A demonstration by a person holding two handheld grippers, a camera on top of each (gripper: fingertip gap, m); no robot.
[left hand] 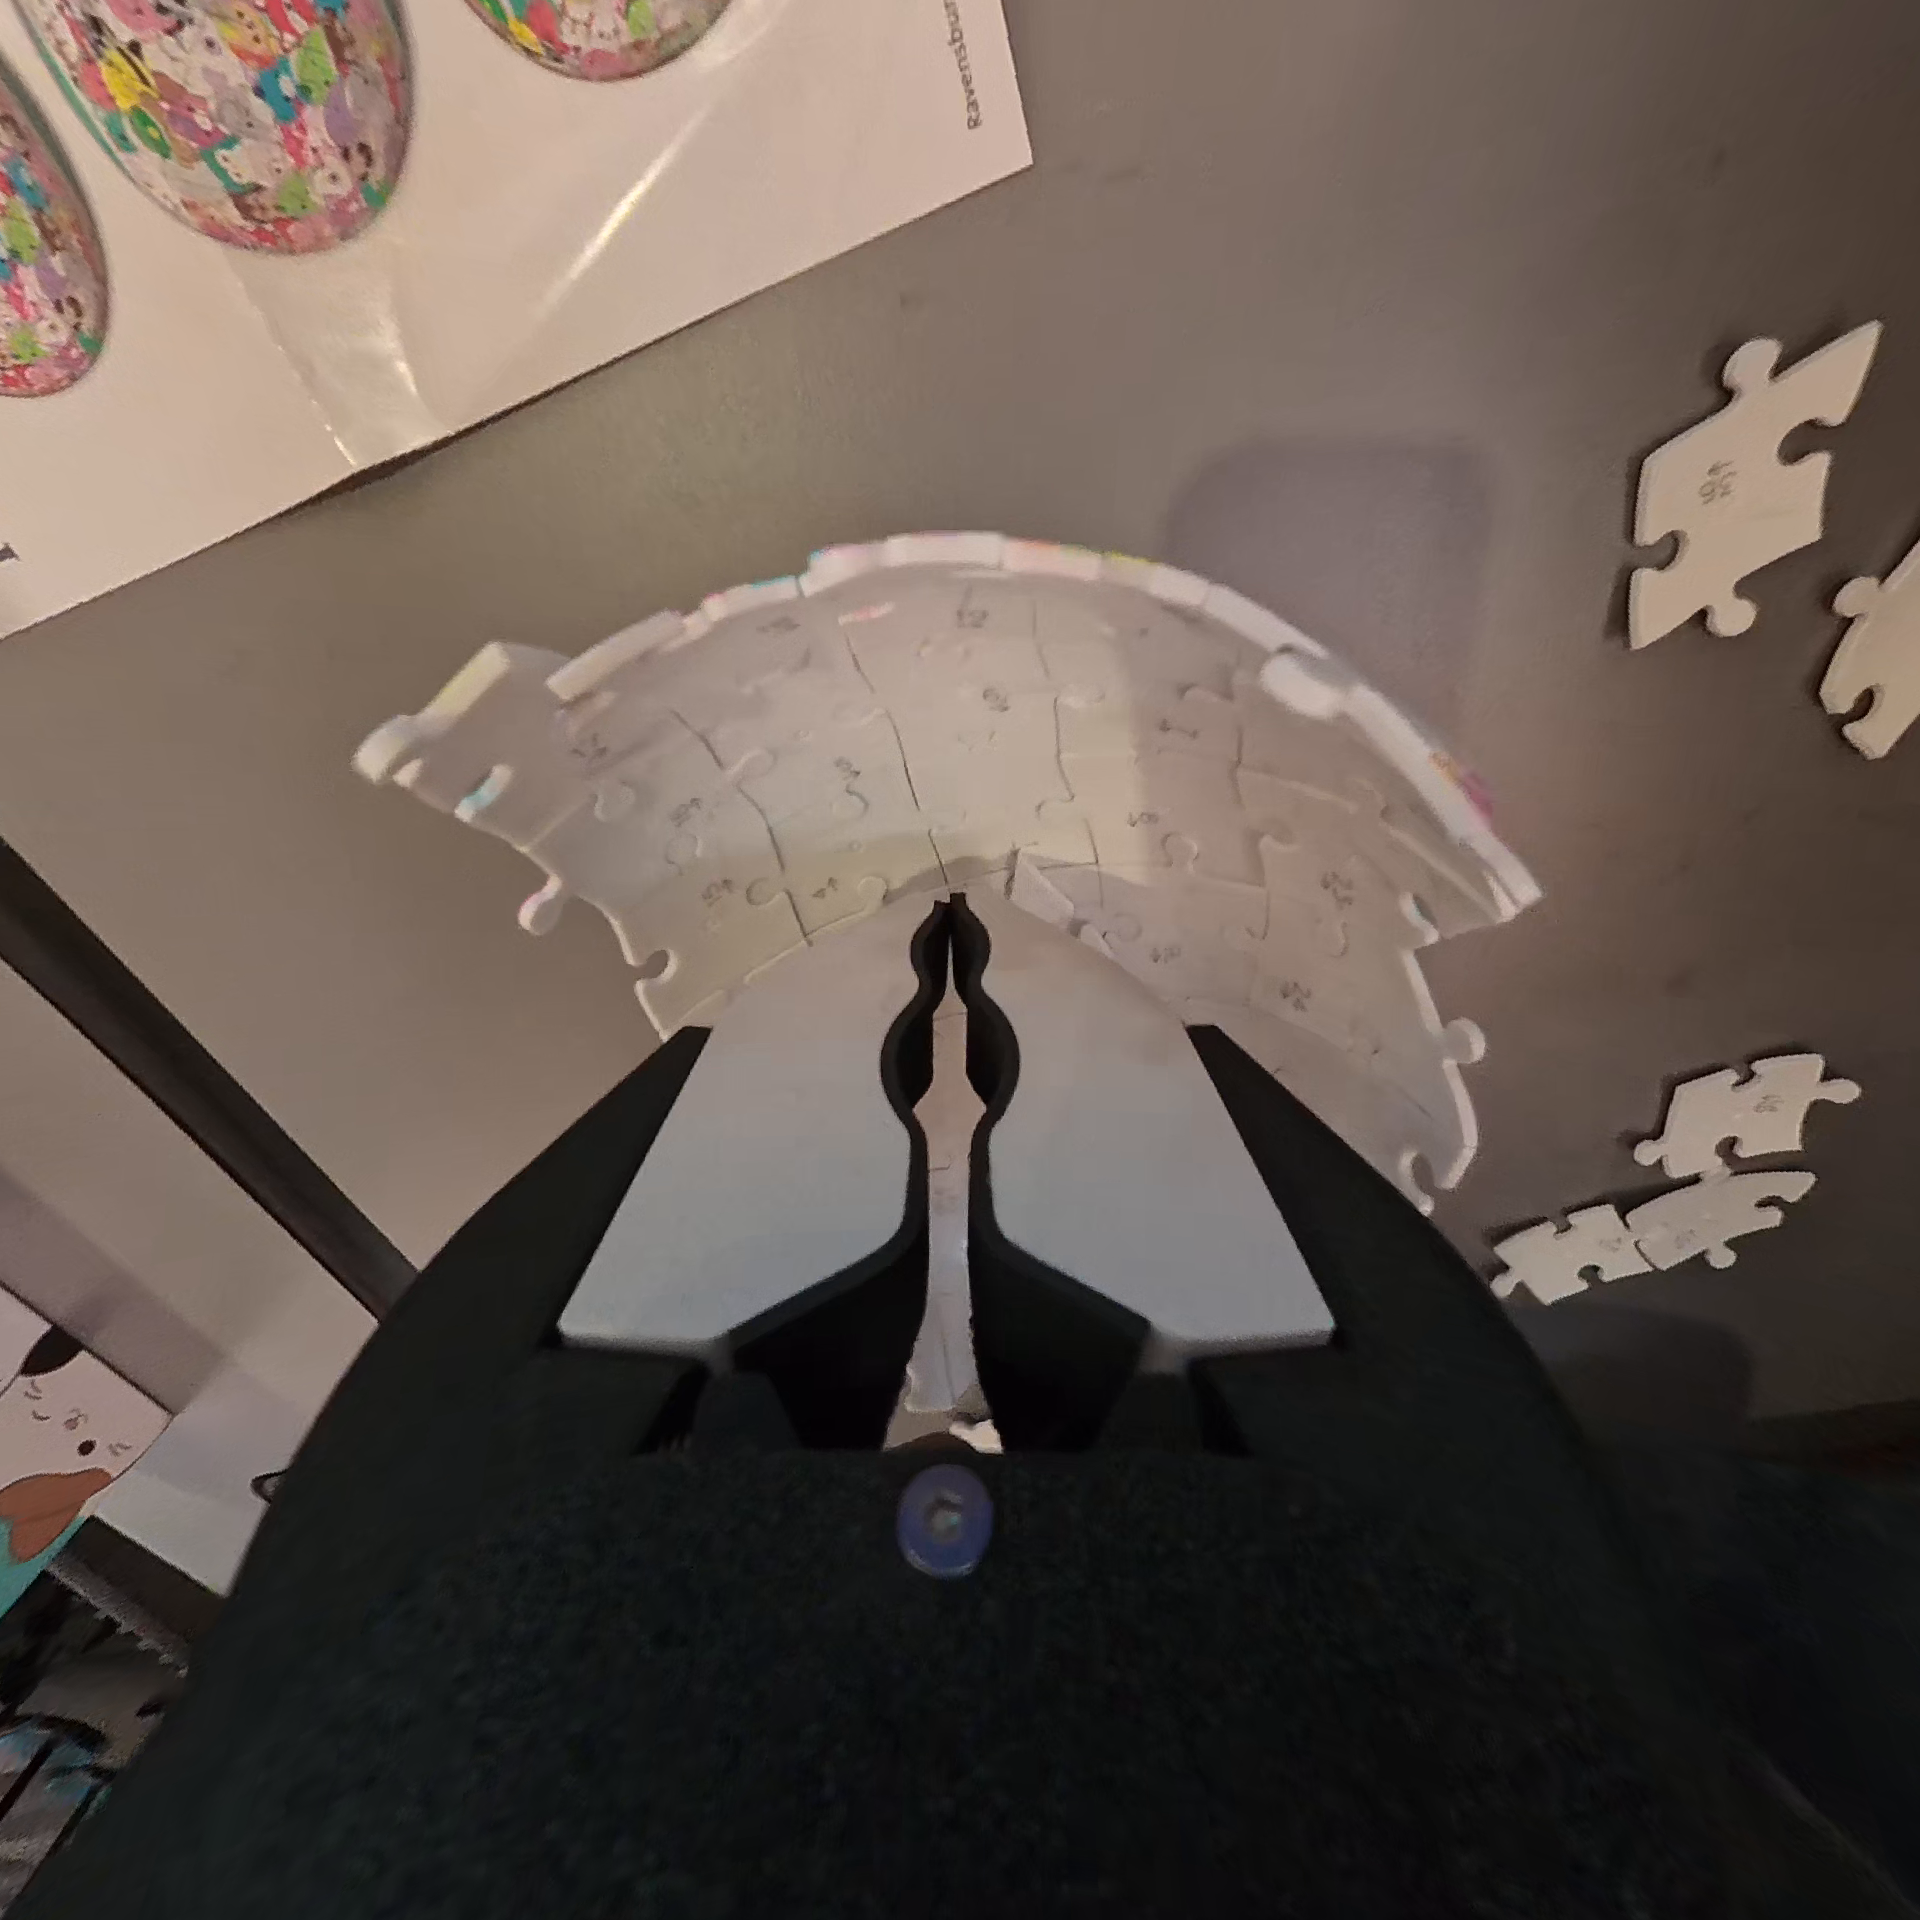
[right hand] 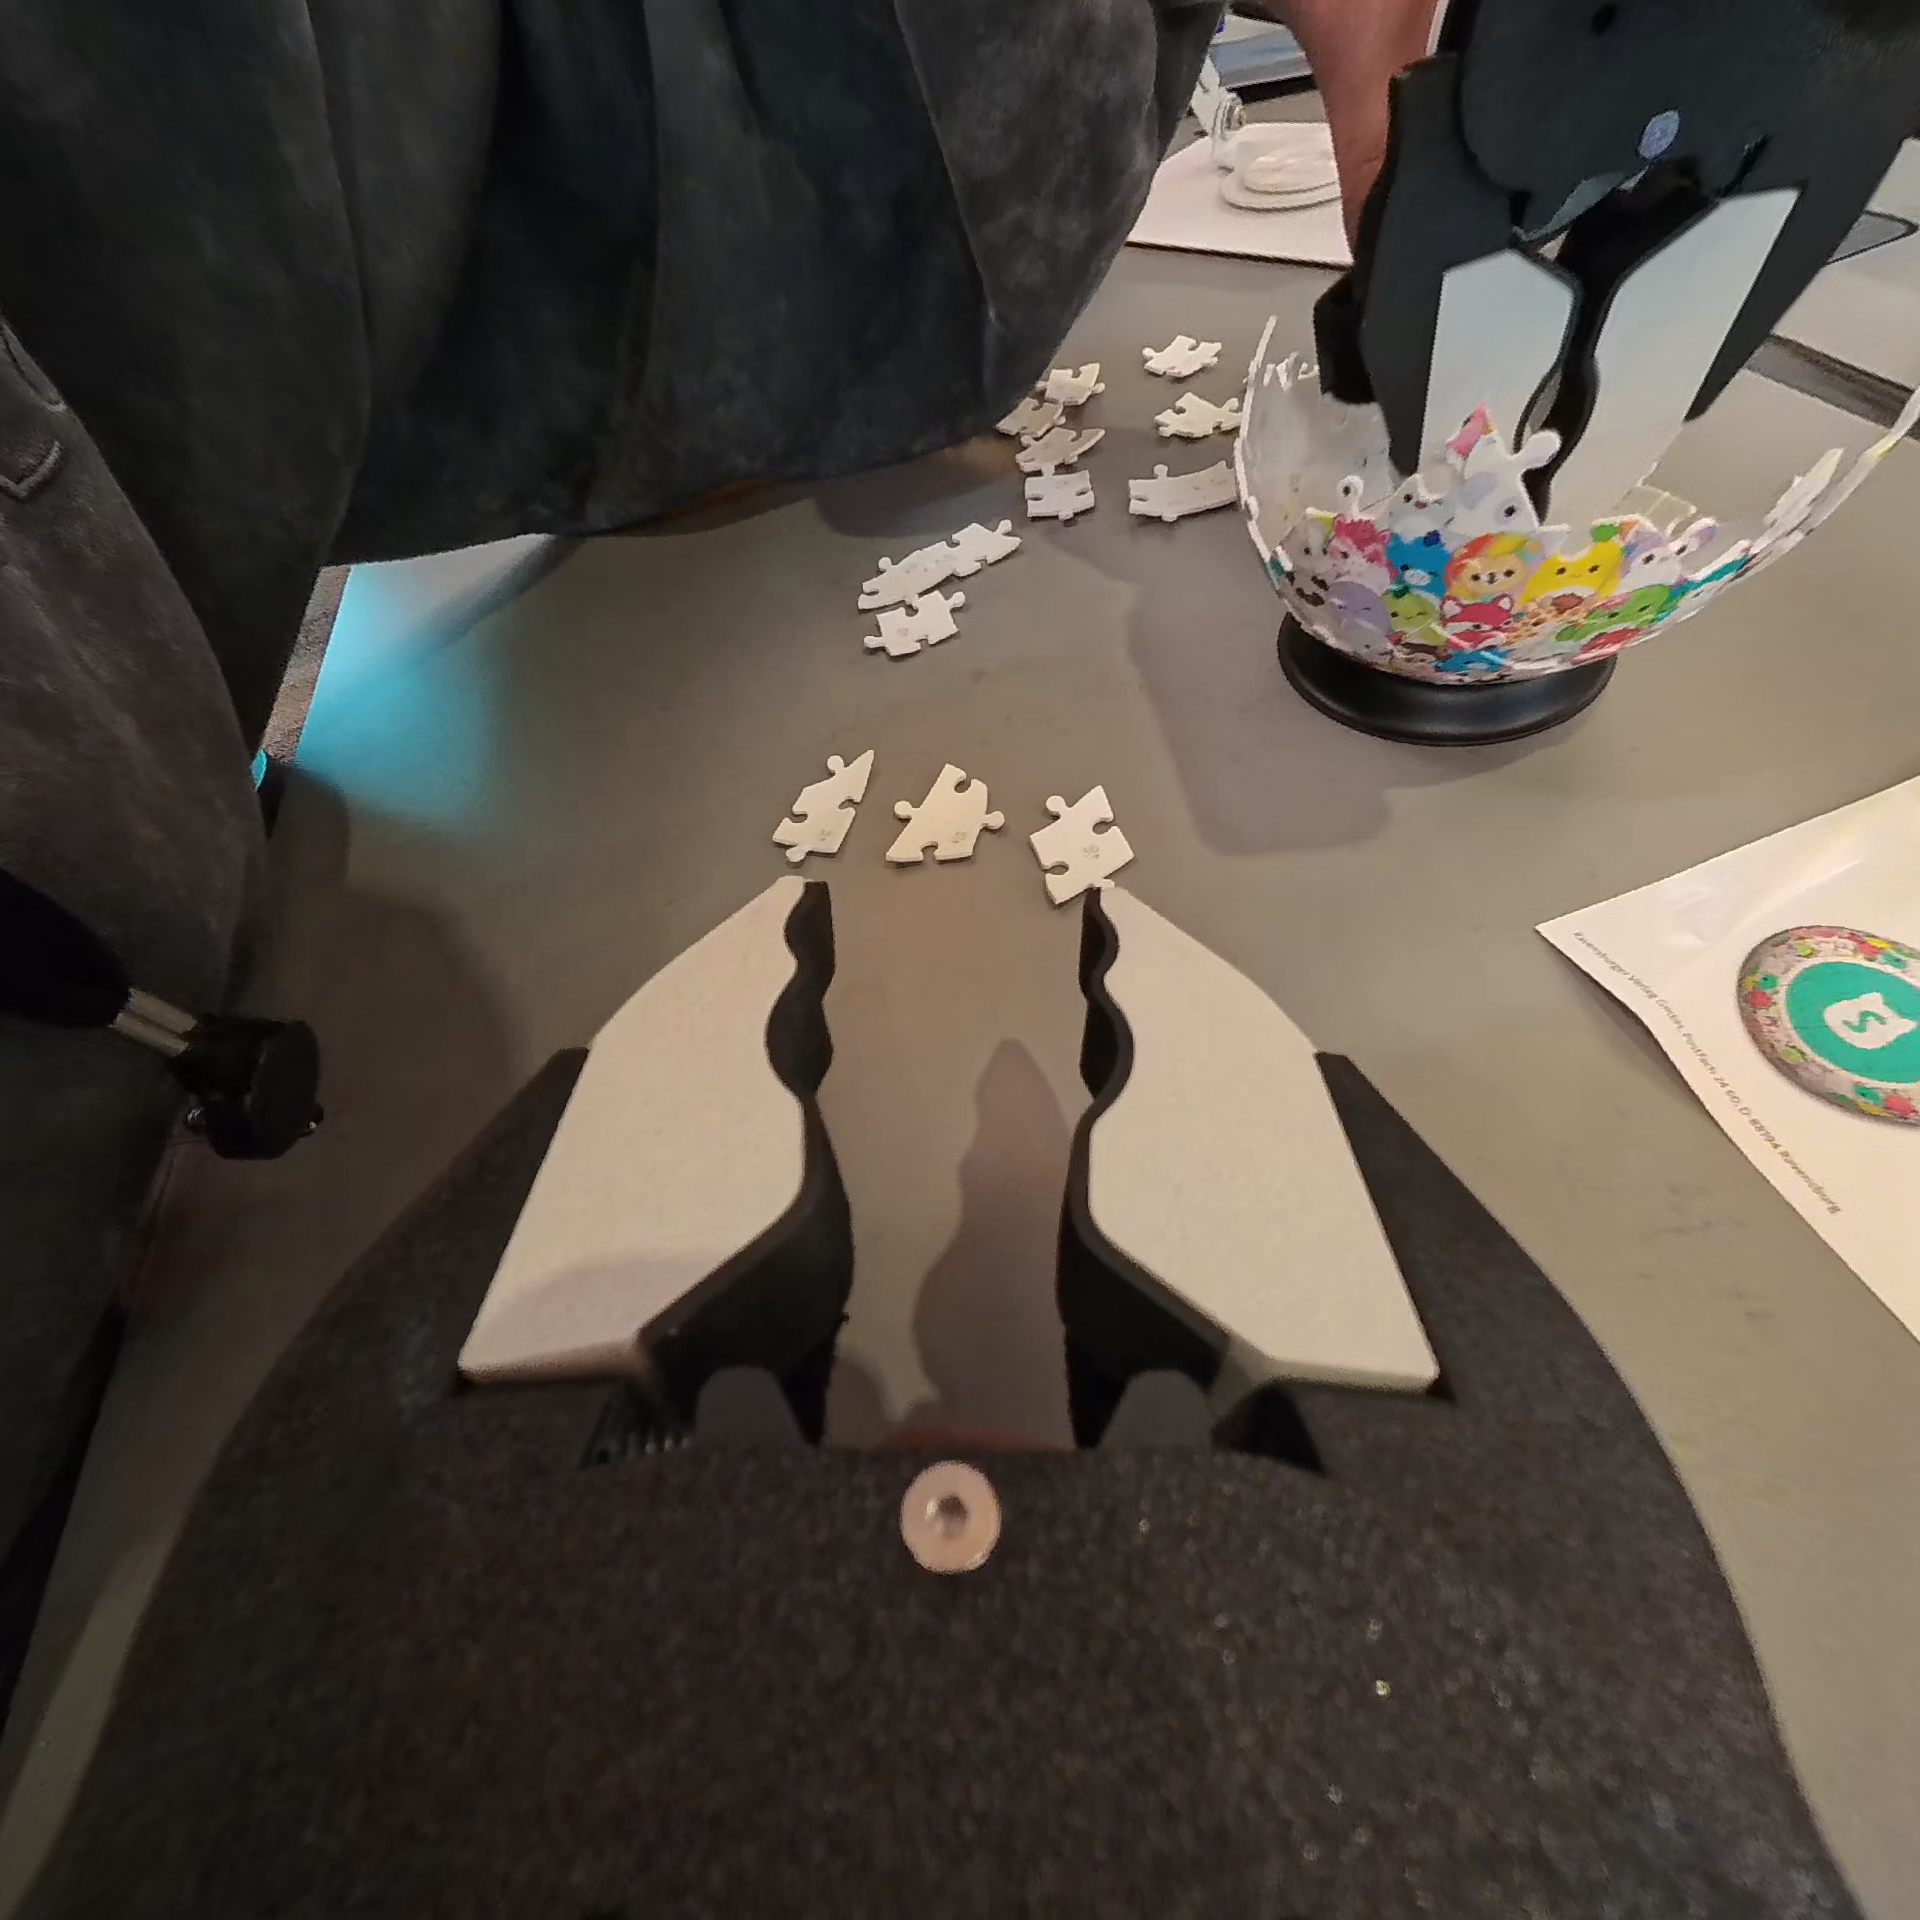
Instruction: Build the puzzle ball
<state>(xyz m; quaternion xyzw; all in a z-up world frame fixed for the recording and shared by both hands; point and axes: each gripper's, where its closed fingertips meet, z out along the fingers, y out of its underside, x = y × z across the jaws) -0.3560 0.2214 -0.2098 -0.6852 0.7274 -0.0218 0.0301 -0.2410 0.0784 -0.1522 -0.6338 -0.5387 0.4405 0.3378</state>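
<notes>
The puzzle ball (right hand: pixel 1475 582), a half-built colourful shell, sits in a black ring stand (right hand: pixel 1444 691) on the grey surface (right hand: pixel 623 727), with the left tool (left hand: pixel 951 906) closed on the shell's upper edge. The right tool (right hand: pixel 954 899) hovers wide open and empty just short of three loose white pieces (right hand: pixel 951 816); more pieces (right hand: pixel 1060 457) lie beyond, near a dark sleeve (right hand: pixel 520 260).

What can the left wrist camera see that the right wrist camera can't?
Only the left wrist view shows the white inside of the puzzle ball, where the left gripper has its jaws shut on the rim. Only the right wrist view shows the ball's colourful outside, its black stand and the open right gripper. Both show the ball, loose pieces and the grey table.
</notes>
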